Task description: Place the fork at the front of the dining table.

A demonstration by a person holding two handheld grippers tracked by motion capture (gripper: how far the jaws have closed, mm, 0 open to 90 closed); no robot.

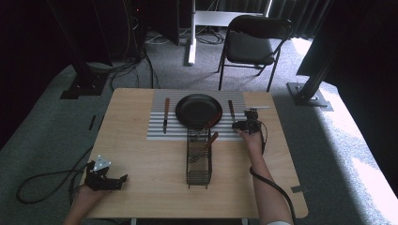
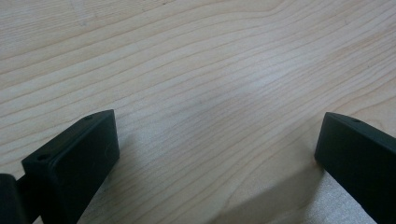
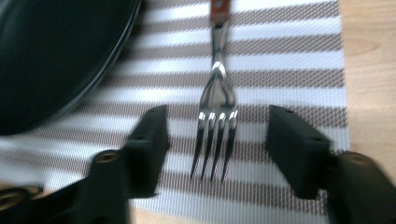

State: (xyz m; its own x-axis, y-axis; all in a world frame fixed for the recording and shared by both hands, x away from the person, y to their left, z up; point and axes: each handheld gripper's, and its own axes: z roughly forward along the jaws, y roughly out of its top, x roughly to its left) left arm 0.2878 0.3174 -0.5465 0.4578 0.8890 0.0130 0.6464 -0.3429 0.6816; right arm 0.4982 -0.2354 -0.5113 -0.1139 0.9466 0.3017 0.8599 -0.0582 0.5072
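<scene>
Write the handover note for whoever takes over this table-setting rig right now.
Left gripper: open, nothing between its jaws, low over the bare light wooden table at the near left corner.
Right gripper: open, jaws either side of the tines of the wooden-handled steel fork, pads not touching it.
Laid out: the fork lies flat on the striped woven placemat, right of the black round plate; a wooden-handled knife lies left of the plate.
Left: wooden-handled pieces remain in the black wire caddy, probably next to be set out.
</scene>
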